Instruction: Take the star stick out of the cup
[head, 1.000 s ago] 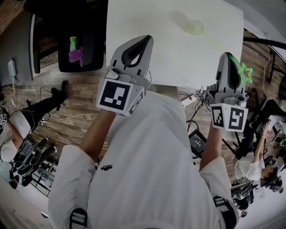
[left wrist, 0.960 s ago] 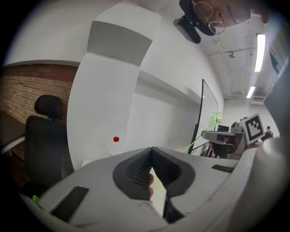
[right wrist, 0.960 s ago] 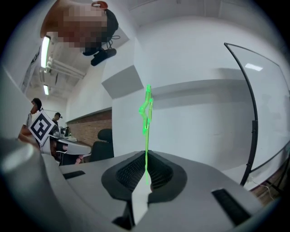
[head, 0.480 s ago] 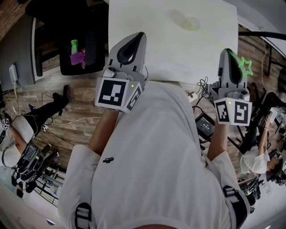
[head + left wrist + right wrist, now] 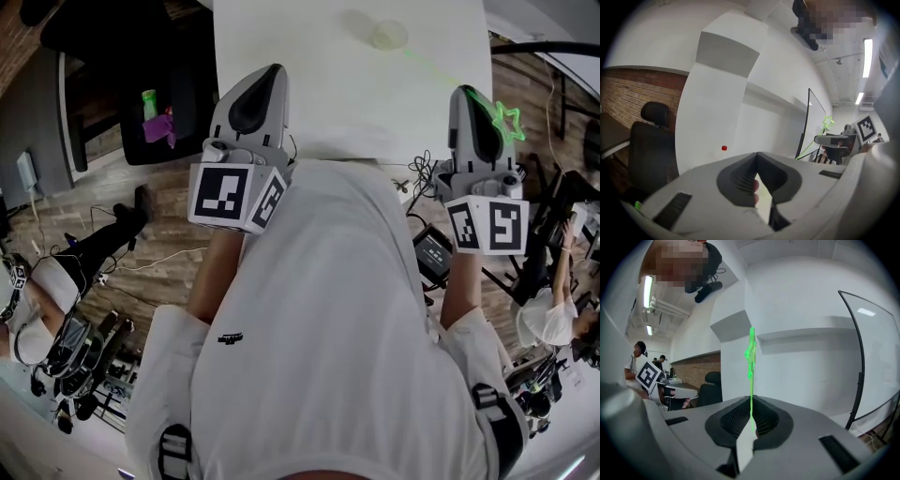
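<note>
My right gripper [image 5: 463, 91] is shut on the thin green star stick, whose star [image 5: 507, 122] shows beside the gripper's tip. In the right gripper view the stick [image 5: 751, 352] rises straight out of the closed jaws [image 5: 751, 401]. The clear cup [image 5: 387, 36] stands far off on the white table [image 5: 309, 56], apart from the stick. My left gripper [image 5: 274, 69] hangs over the table's near edge with its jaws together and nothing in them [image 5: 757, 154]. The left gripper view also catches the star [image 5: 828, 122].
A black seat at the left carries a green bottle [image 5: 149, 97] and a purple thing [image 5: 157, 127]. Cables and a dark box [image 5: 434, 253] lie on the wood floor. People sit at the left [image 5: 42, 309] and right [image 5: 553, 309] edges.
Both grippers and the table have slid up and a little left in the head view, and the cup now sits nearer the top edge. The right gripper still holds the stick.
</note>
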